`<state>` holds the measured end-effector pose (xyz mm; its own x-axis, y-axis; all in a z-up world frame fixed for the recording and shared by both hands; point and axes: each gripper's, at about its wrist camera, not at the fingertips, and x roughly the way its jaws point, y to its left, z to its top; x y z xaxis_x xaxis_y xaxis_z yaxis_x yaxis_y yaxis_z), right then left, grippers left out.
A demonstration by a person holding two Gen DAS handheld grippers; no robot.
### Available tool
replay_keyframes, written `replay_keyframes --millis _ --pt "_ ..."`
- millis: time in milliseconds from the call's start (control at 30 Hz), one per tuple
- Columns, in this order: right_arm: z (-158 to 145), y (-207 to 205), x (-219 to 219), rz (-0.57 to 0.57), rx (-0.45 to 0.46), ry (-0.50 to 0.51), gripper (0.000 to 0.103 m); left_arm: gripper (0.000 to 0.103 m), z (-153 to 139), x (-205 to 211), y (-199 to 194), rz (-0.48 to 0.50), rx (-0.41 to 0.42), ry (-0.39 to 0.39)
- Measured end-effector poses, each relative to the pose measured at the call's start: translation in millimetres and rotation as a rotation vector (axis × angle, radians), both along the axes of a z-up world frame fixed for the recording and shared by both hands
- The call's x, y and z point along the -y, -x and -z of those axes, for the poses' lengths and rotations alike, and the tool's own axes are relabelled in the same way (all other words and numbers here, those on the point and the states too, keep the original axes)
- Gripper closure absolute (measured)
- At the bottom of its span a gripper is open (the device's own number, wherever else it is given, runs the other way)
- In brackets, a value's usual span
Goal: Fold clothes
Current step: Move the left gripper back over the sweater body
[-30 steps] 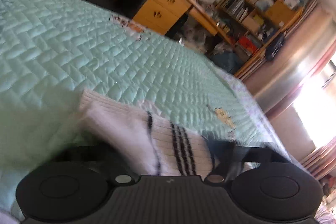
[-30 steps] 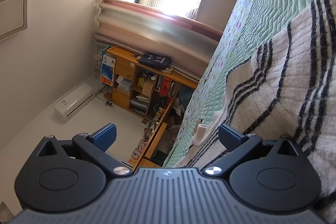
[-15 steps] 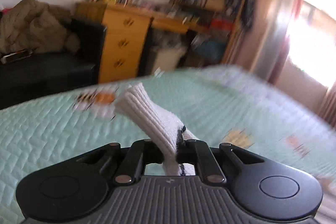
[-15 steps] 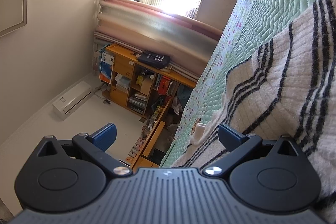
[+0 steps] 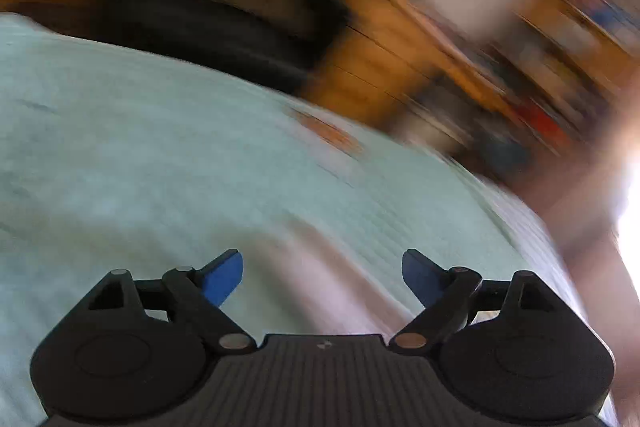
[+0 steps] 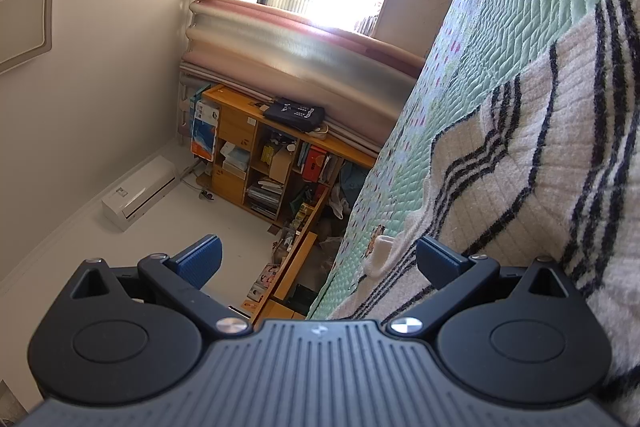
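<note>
Since the left tongs (image 5: pixel 322 277) have just been opened wide and nothing is pinched between them now, the pale blurred sock (image 5: pixel 340 283) below is best left to settle on the green quilted bed (image 5: pixel 120 155) before anything's regrabbed. The right tongs (image 6: pixel 318 261) are held open and empty too, right beside the striped knit sweater (image 6: pixel 540 155), which is spread on the bed.
</note>
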<state>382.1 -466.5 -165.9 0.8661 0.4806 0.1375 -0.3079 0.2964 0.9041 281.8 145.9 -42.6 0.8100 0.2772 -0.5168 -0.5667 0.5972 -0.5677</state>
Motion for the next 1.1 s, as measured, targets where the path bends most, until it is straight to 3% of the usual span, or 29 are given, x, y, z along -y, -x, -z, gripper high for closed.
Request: replay_keyframes --millis 100,133,267,300,367,433,500,567,667,733,833,900,967,1067,1100 --pt "0 0 1 0.000 0.000 0.001 0.000 0.012 6 63 -61 0.424 0.012 0.054" --pt "0 0 1 -0.001 0.000 0.000 0.000 0.011 12 78 -77 0.508 0.000 0.072" --pt "1 0 0 -0.001 0.000 -0.003 0.000 0.017 35 100 -101 0.464 -0.074 -0.001" --pt "1 0 0 -0.001 -0.002 -0.003 0.000 0.028 32 101 -100 0.428 -0.090 -0.010" --pt "1 0 1 0.000 -0.009 -0.001 0.000 0.040 21 111 -92 0.370 -0.123 -0.055" --pt "-2 -1 -1 0.004 -0.026 0.020 0.000 0.038 1 138 -75 0.373 -0.114 -0.151" --pt "-7 0 -3 0.005 -0.037 0.049 0.000 0.014 -11 186 -52 0.503 -0.021 -0.210" --pt "-15 1 -5 0.008 -0.041 0.078 0.000 0.001 -7 235 -30 0.639 0.050 -0.196" --pt "-33 18 -2 0.066 -0.041 0.098 0.000 0.001 21 296 9 0.740 0.039 -0.140" --pt "-49 43 7 0.127 -0.046 0.085 0.000 0.001 42 317 34 0.754 0.002 -0.115" --pt "-78 104 36 0.195 -0.077 0.128 0.000 0.001 58 336 57 0.778 0.033 -0.256" --pt "-86 164 67 0.285 -0.086 0.150 0.000 0.001 59 328 50 0.774 0.045 -0.221" --pt "-79 239 107 0.417 -0.143 0.138 0.000 0.001 61 324 50 0.767 0.074 -0.200" --pt "-52 342 156 0.659 -0.315 0.092 0.001 0.001 58 324 38 0.759 0.074 -0.223" --pt "-43 366 168 0.700 -0.326 0.073 0.007 0.001 58 326 34 0.758 0.070 -0.232"
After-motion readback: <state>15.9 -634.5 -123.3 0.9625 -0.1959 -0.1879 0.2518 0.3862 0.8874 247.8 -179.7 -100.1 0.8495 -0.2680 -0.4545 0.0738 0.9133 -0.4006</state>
